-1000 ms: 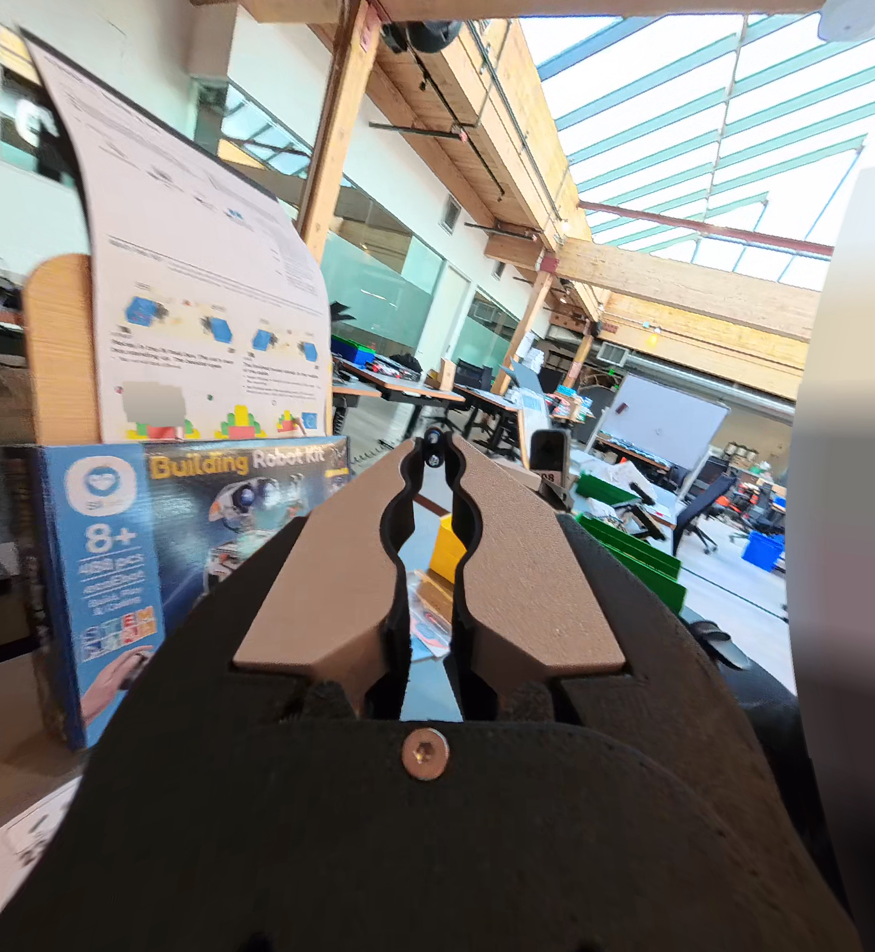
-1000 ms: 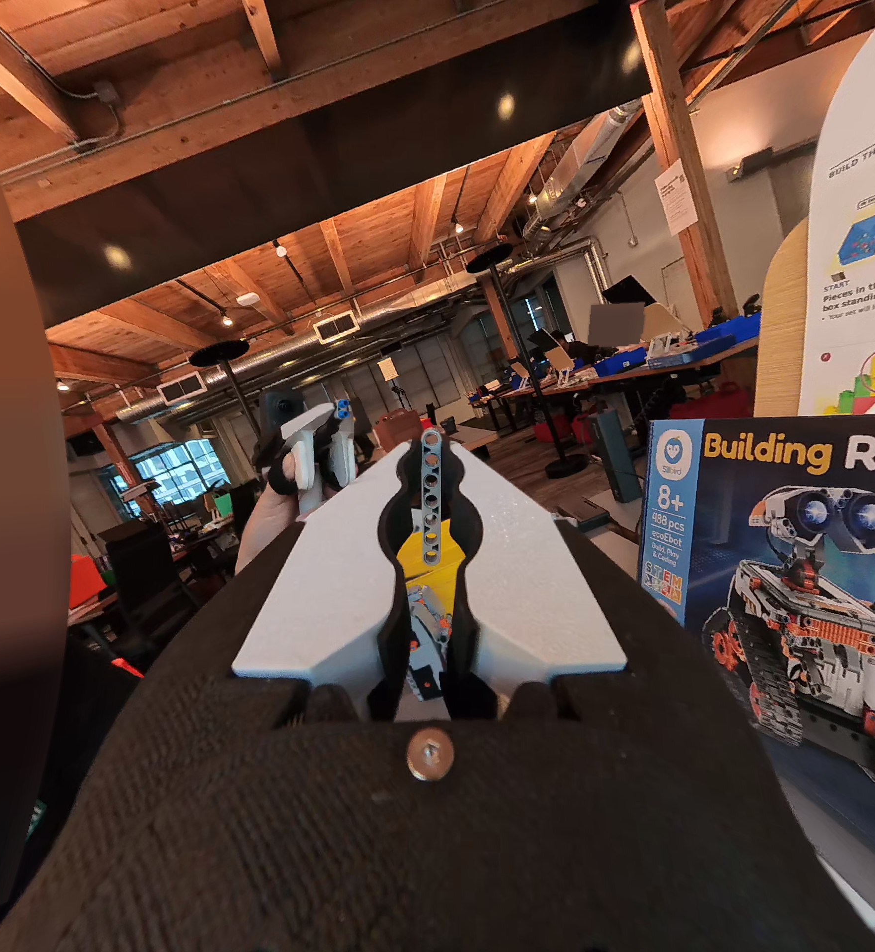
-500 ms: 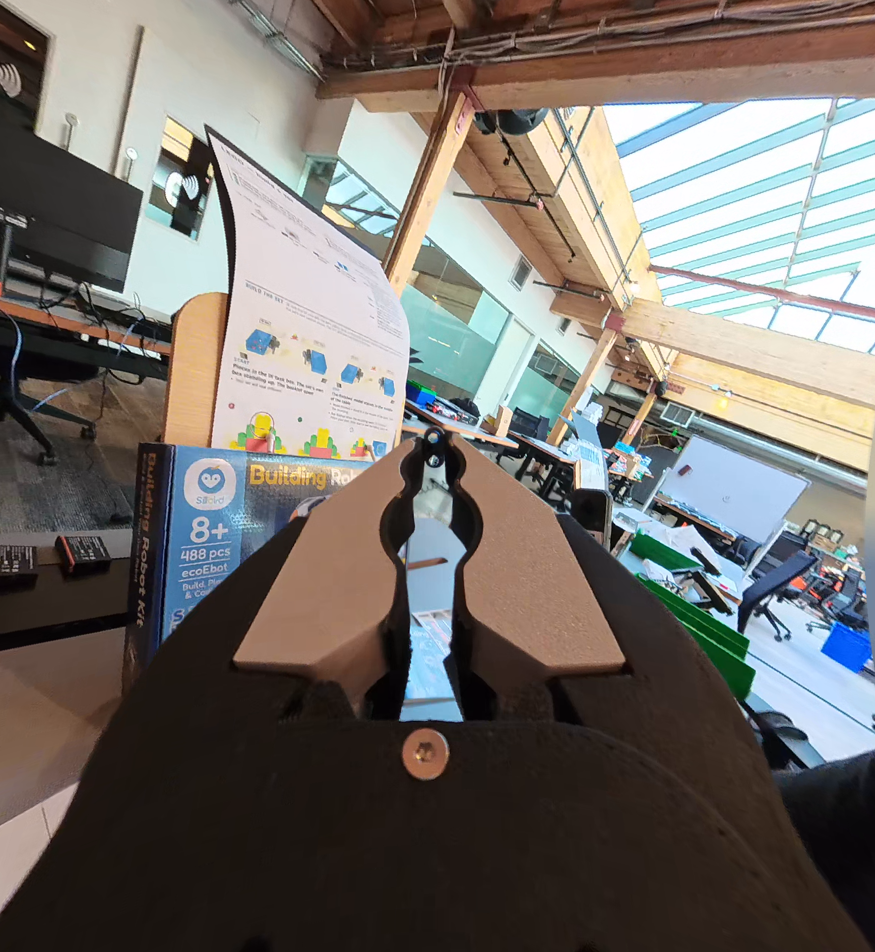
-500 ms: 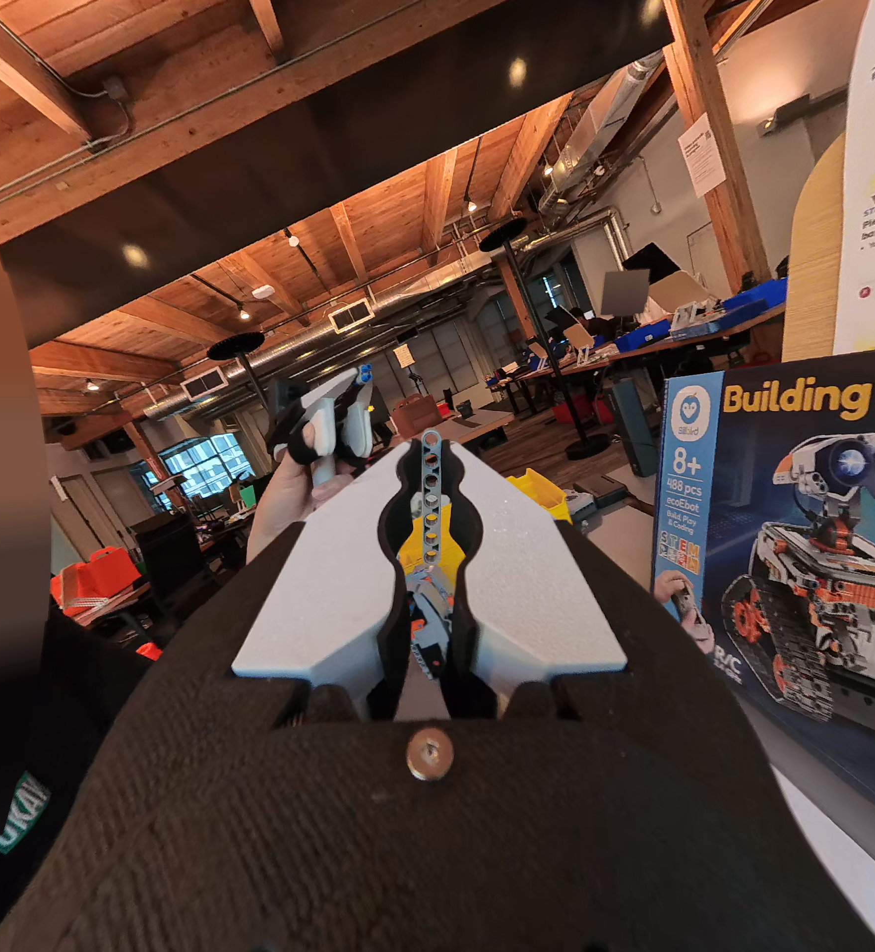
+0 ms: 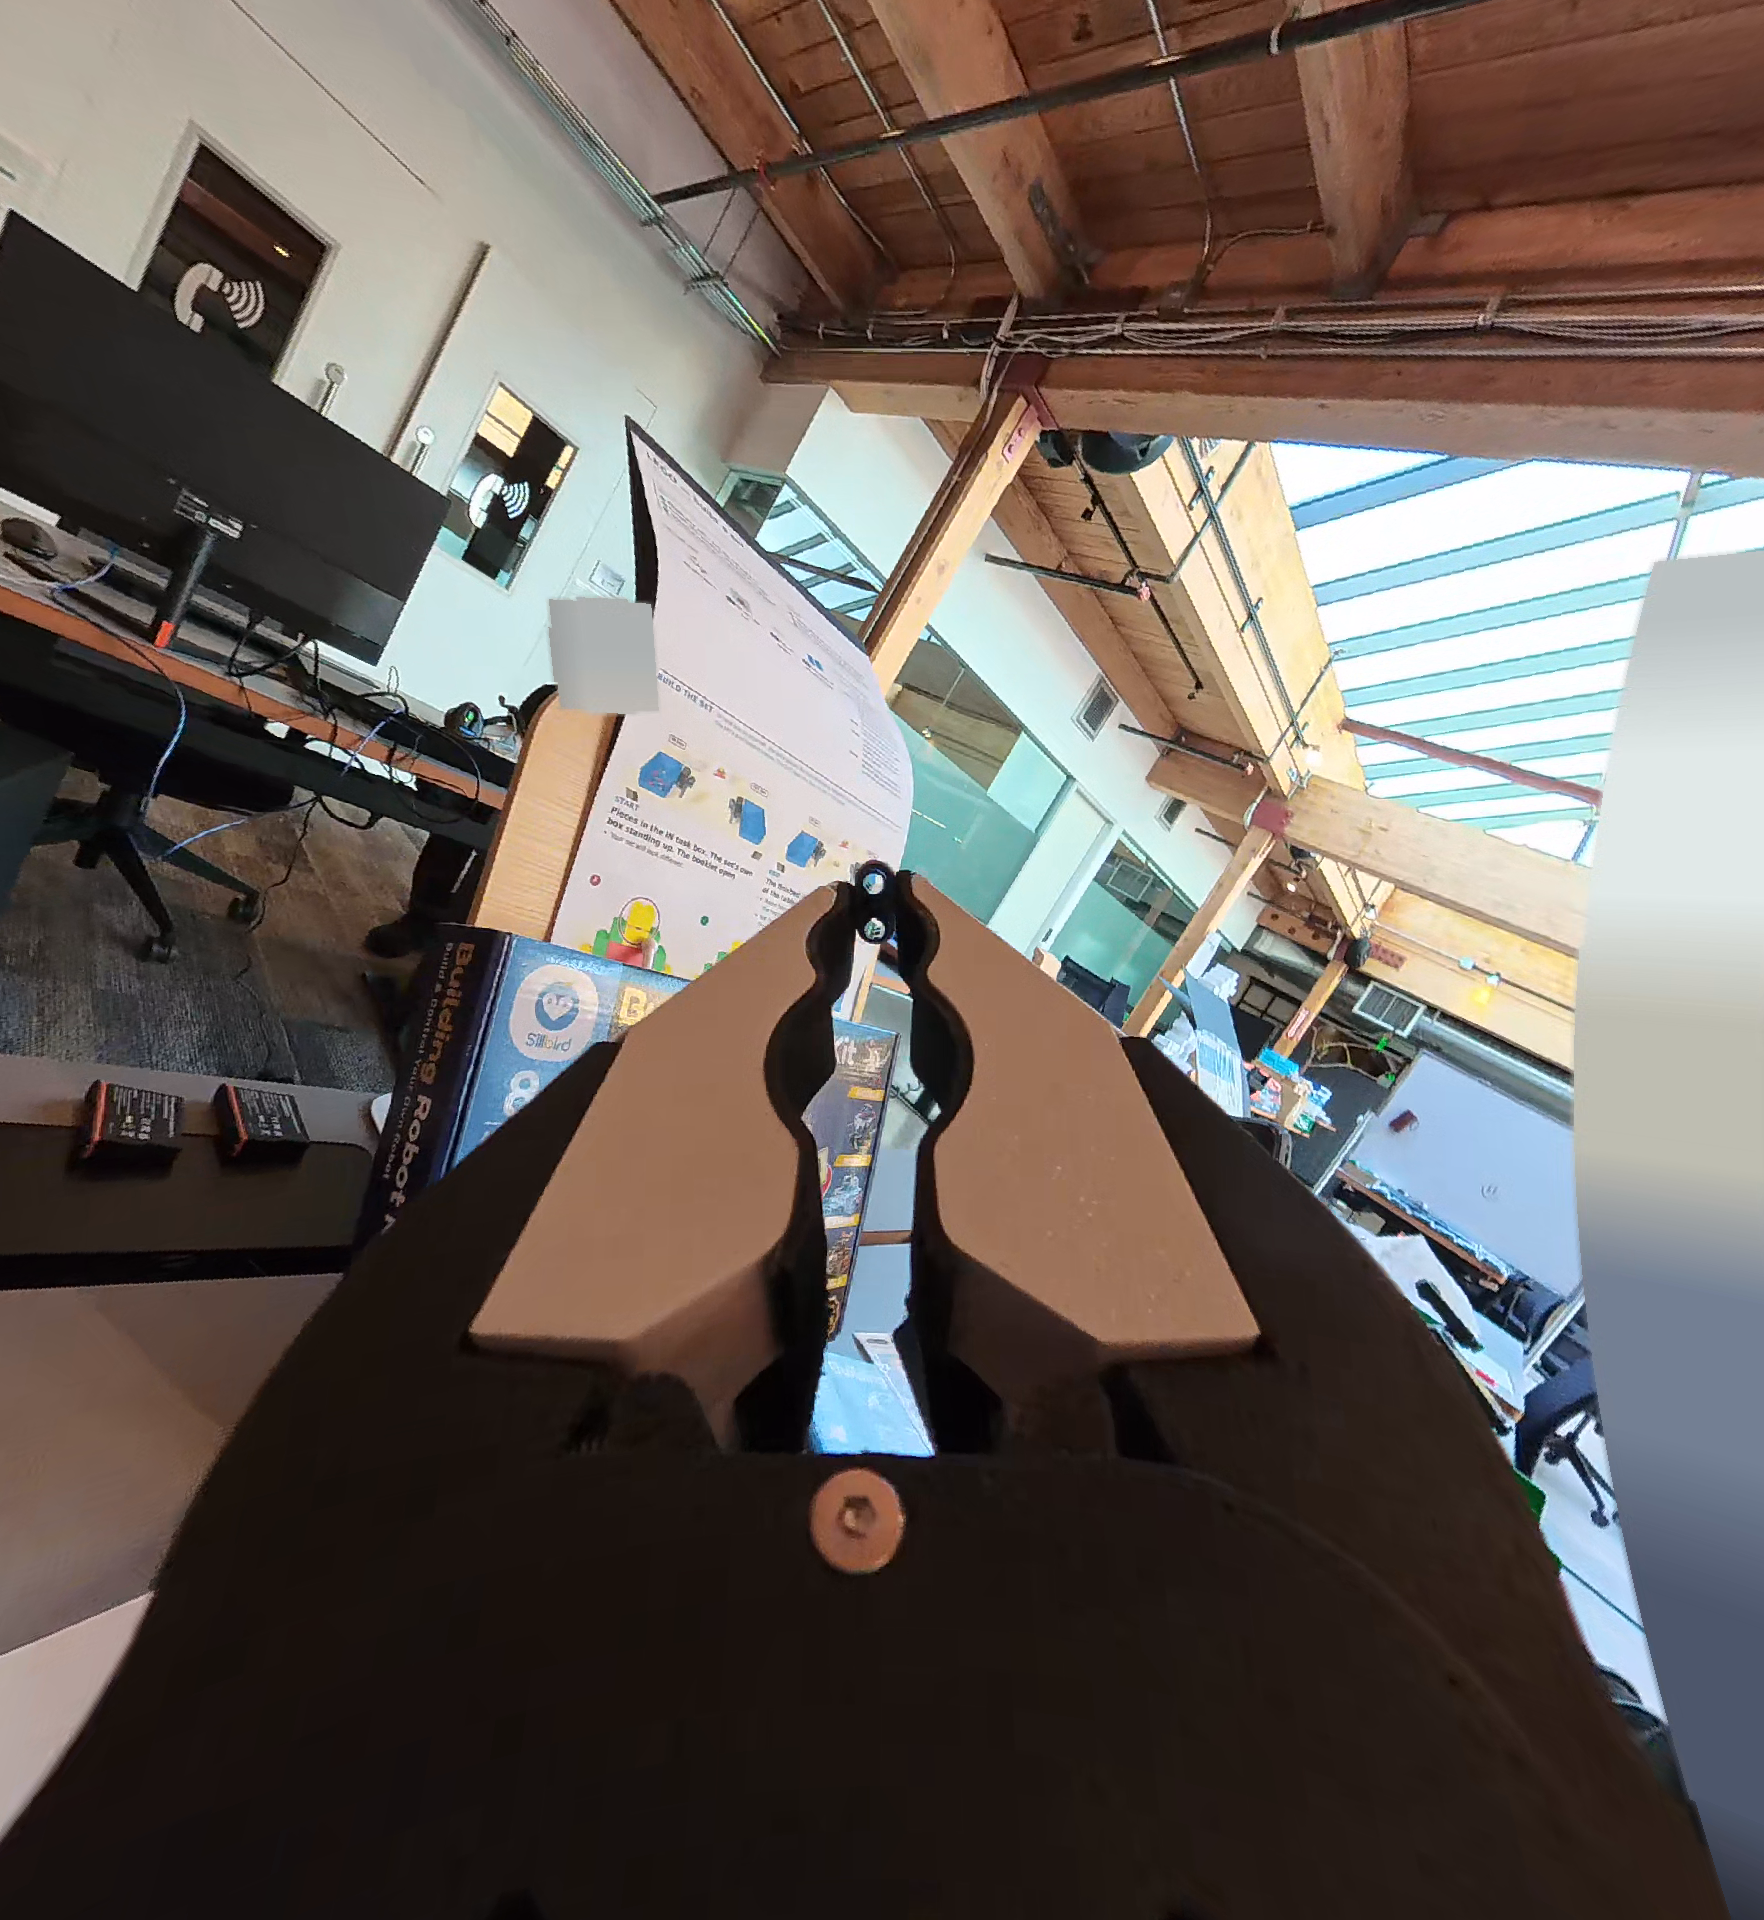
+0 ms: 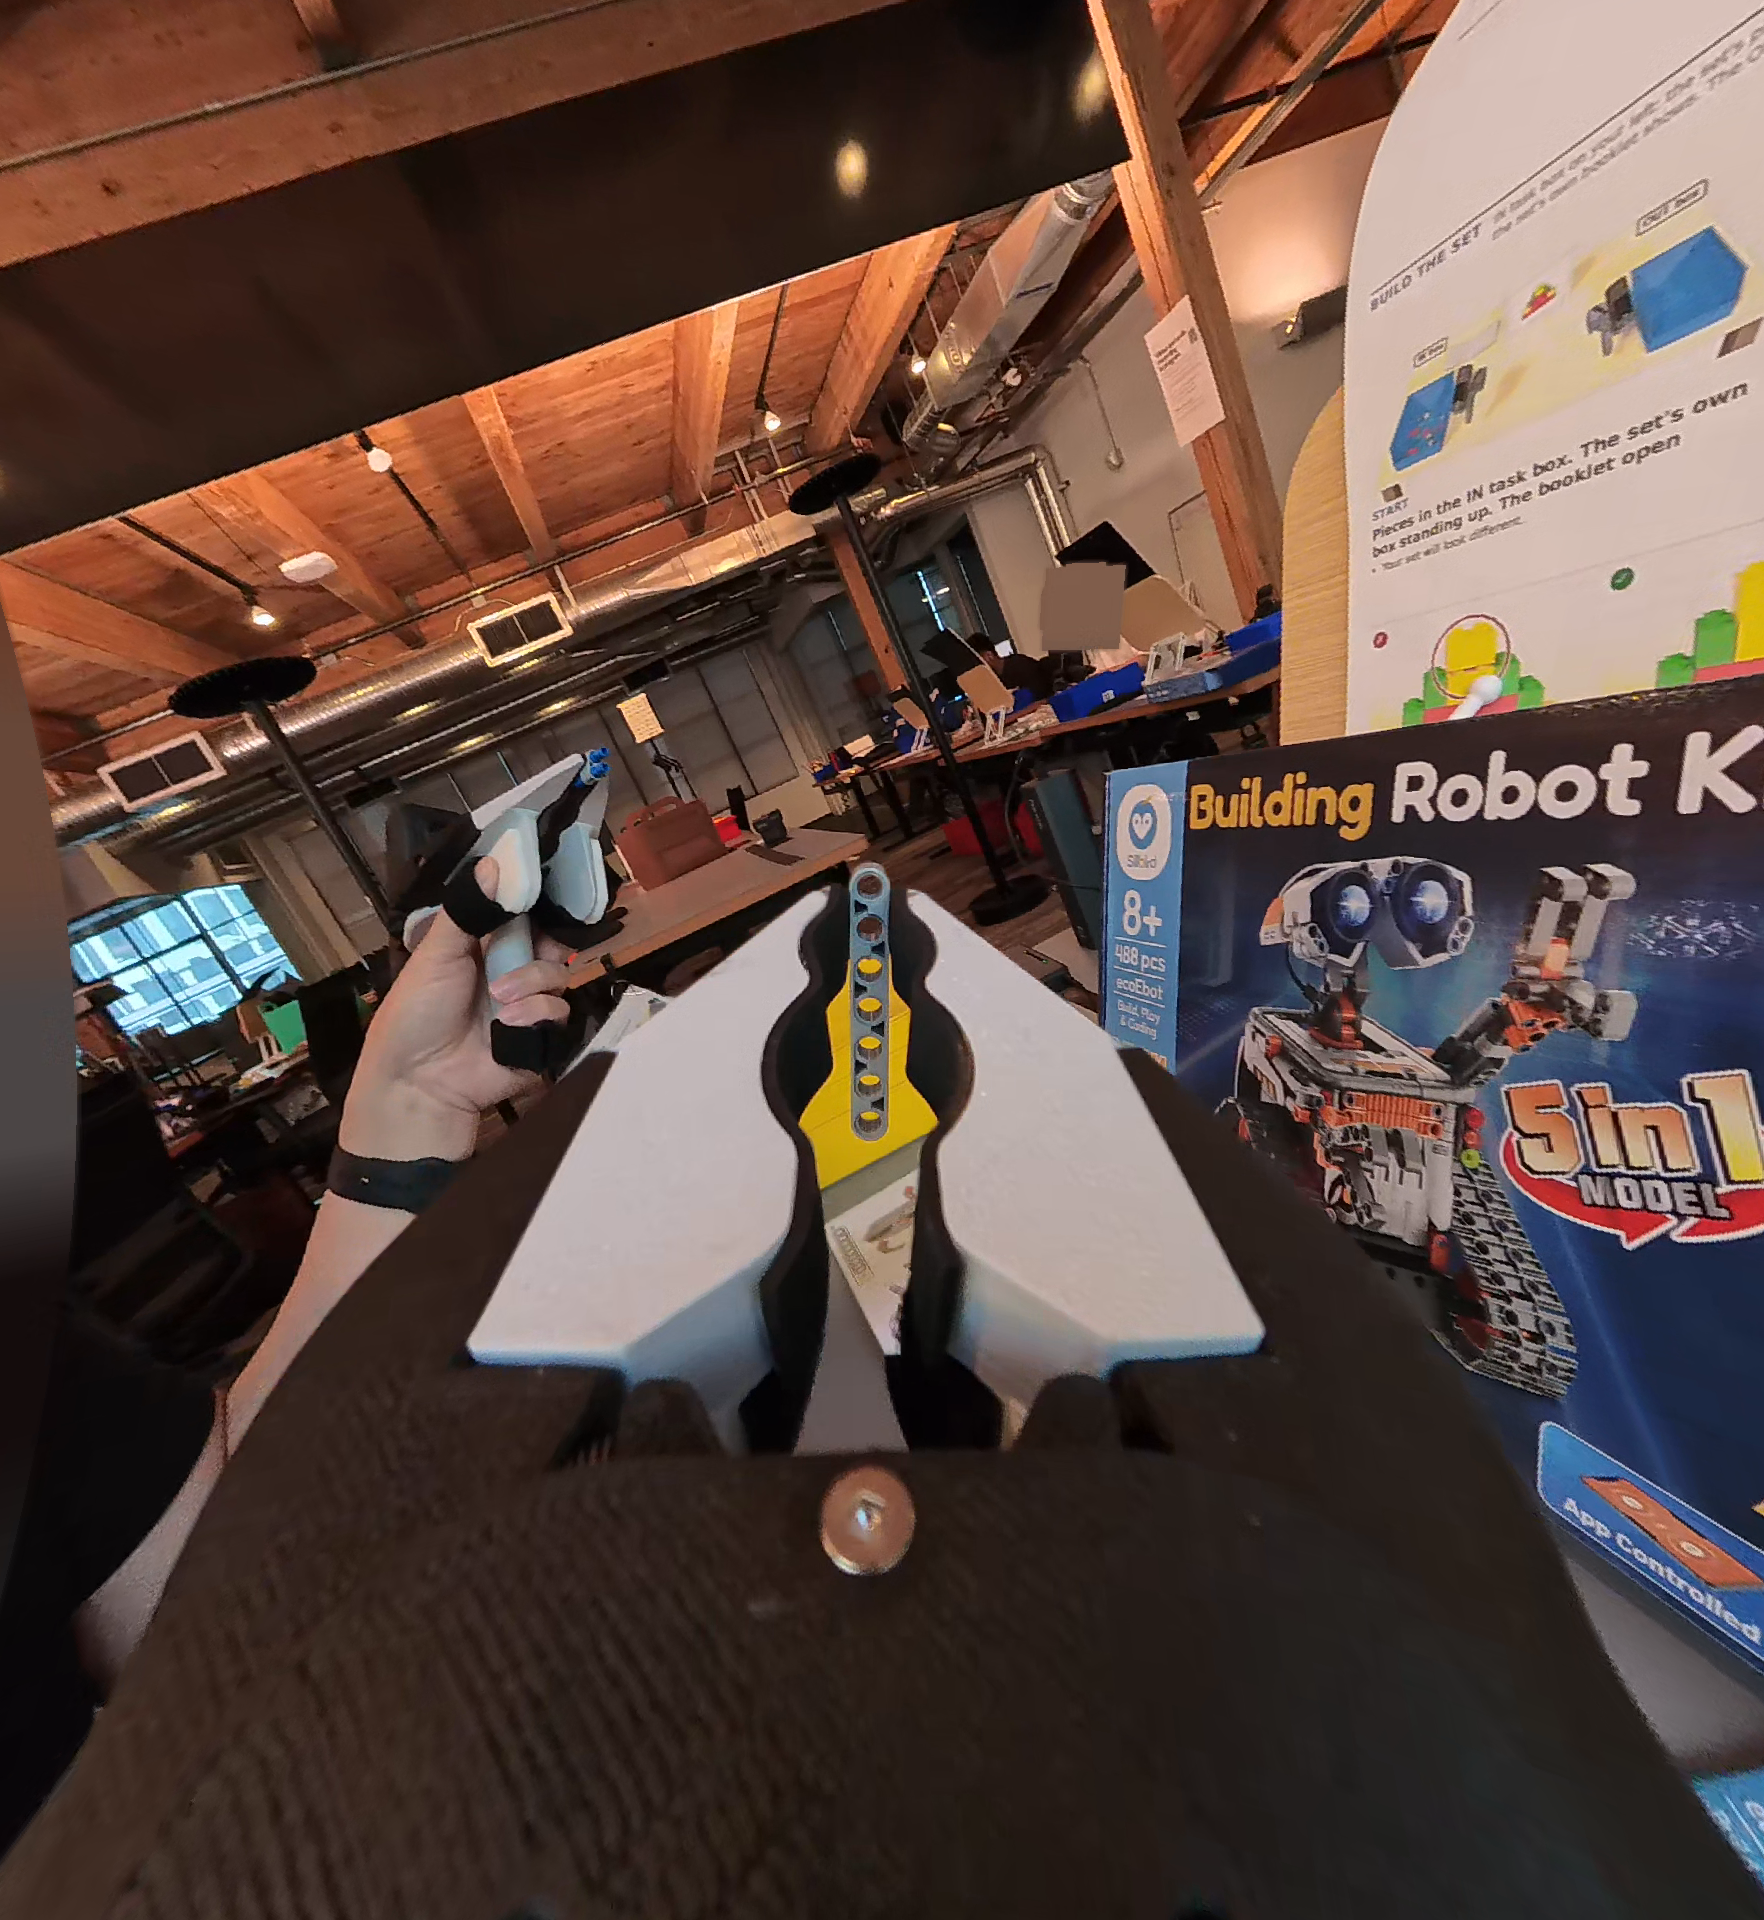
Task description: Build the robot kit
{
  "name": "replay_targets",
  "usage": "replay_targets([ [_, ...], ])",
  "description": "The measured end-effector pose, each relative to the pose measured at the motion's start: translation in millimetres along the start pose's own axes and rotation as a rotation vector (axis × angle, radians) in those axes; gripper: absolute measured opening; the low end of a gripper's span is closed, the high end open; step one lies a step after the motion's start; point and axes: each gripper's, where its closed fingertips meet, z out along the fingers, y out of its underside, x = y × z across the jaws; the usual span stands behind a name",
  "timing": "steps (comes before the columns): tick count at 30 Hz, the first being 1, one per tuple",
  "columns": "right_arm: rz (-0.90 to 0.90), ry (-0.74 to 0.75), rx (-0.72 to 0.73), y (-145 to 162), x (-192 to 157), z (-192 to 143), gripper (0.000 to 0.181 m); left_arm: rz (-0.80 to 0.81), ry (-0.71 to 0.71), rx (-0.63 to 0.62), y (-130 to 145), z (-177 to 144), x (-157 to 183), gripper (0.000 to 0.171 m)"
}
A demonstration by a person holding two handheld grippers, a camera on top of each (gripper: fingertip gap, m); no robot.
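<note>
My left gripper [image 5: 873, 894] is shut on a small dark piece with two holes [image 5: 871, 906], pinched at the very tips and held up in the air. Behind it stands a blue robot kit box [image 5: 545, 1023] and a curled instruction sheet [image 5: 753, 769] on a wooden board. My right gripper [image 6: 870, 899] is shut on a grey beam with a row of holes [image 6: 870, 997], which stands upright between the fingers. The kit box [image 6: 1480, 1039] is close on its right. The left gripper [image 6: 545, 852], held in a hand, shows up and to the left, apart from the beam.
A yellow bin [image 6: 836, 1127] and printed pages [image 6: 883, 1236] lie below the beam. A monitor [image 5: 182, 436] stands on a desk at the left. Two small black blocks [image 5: 130, 1120] sit on a dark ledge. A wooden post [image 6: 1179, 312] rises behind the box. There is about 30 cm between the tips of the two grippers.
The left gripper has rolled and swung left, so the monitor and desk now show. The right gripper has turned right toward the kit box. Both have stayed shut on their pieces.
</note>
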Motion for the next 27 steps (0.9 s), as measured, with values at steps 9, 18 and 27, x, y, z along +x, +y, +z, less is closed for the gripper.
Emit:
replay_targets([
  [9, 0.037, 0.003, -0.016, 10.1, 8.1, 0.8, 0.005, -0.016, 0.014, -0.033, 14.7, 11.4, 1.6, 0.005],
  [18, 0.019, -0.006, -0.011, 6.3, 0.8, 0.4, 0.005, -0.003, 0.008, 0.019, 1.5, 2.8, 4.2, 0.005],
  [27, 0.008, -0.014, 0.004, -1.0, -3.6, -2.8, 0.005, -0.031, 0.023, 0.045, -2.4, 0.7, 5.0, 0.005],
])
